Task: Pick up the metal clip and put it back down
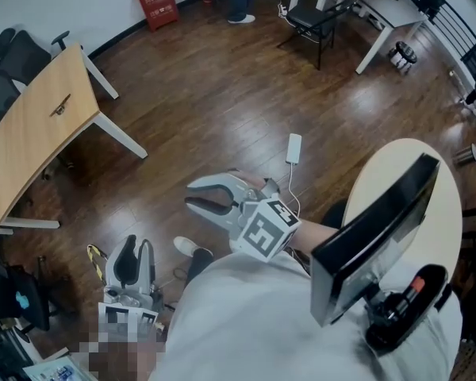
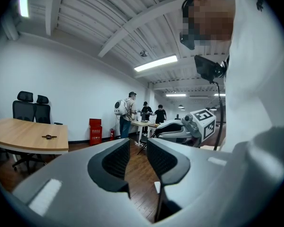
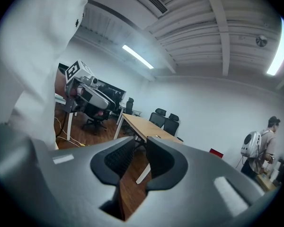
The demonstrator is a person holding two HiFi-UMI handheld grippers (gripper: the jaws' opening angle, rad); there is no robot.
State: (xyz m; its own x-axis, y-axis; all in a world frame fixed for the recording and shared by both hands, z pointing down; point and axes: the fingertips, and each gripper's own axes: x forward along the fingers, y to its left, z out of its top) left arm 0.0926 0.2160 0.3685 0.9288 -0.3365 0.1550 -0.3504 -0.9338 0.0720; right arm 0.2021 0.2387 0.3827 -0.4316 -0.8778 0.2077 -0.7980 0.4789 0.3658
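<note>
left gripper (image 2: 138, 160) and right gripper (image 3: 139, 157) up close, both empty; metal clip (image 1: 61, 107) away on the wooden table (image 1: 32, 145)
each gripper's jaws stand a narrow gap apart with only floor showing between. the clip lies flat on the tabletop, well apart from both grippers, which fits a clip waiting to be lifted or one already set back. i judge it light, stiff, thin and slick on the wood. i'd take it across its body with the pads square, though it's too small to pick a finer hold. counted: two grippers, one clip, one wooden table, two black chairs (image 2: 24, 110) behind it.
</note>
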